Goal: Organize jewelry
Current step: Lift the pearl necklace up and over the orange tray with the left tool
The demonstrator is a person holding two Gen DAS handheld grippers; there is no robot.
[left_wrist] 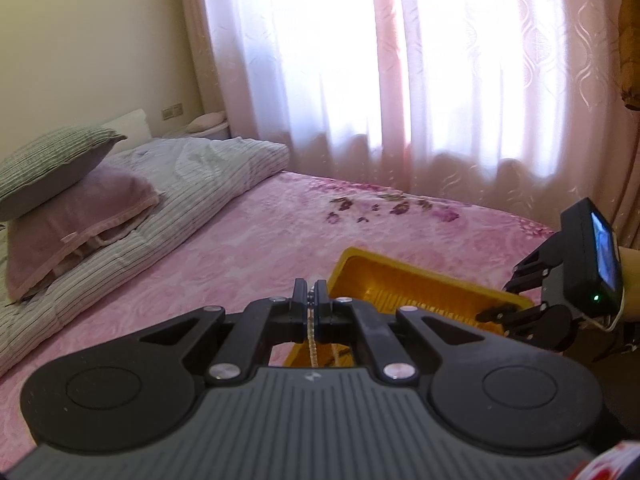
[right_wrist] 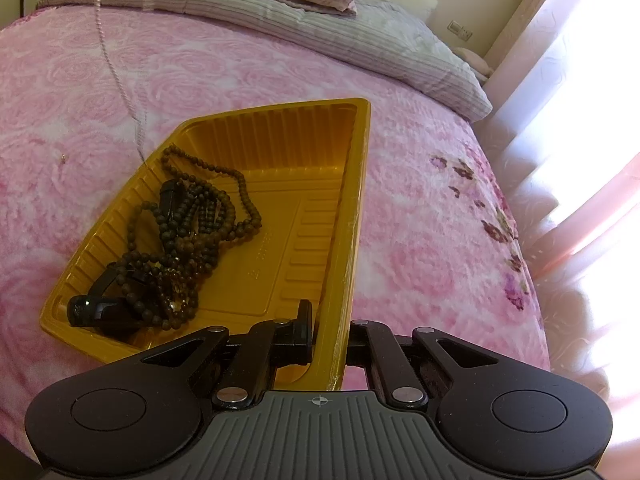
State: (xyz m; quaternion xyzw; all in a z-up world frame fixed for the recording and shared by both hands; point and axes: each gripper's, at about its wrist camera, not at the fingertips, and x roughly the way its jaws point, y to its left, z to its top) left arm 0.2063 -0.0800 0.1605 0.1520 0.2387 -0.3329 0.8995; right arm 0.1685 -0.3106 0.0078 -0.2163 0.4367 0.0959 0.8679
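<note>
My left gripper [left_wrist: 311, 294] is shut on a thin pale bead chain [left_wrist: 312, 344] that hangs down from its jaws. In the right wrist view the same chain [right_wrist: 105, 50] drops from the top left down to the rim of a yellow plastic tray [right_wrist: 280, 152]. My right gripper [right_wrist: 326, 320] is shut on the tray's right wall, one finger inside and one outside. The tray holds a heap of dark brown bead necklaces [right_wrist: 192, 232] and a black glossy piece [right_wrist: 96, 308]. The tray [left_wrist: 400, 280] and the right gripper [left_wrist: 512, 312] also show in the left wrist view.
The tray lies on a bed with a pink rose-patterned blanket [right_wrist: 420, 220]. A folded striped quilt [left_wrist: 168, 192] and pillows [left_wrist: 60, 184] lie at the head. Pink curtains [left_wrist: 400, 80] hang along the far side of the bed.
</note>
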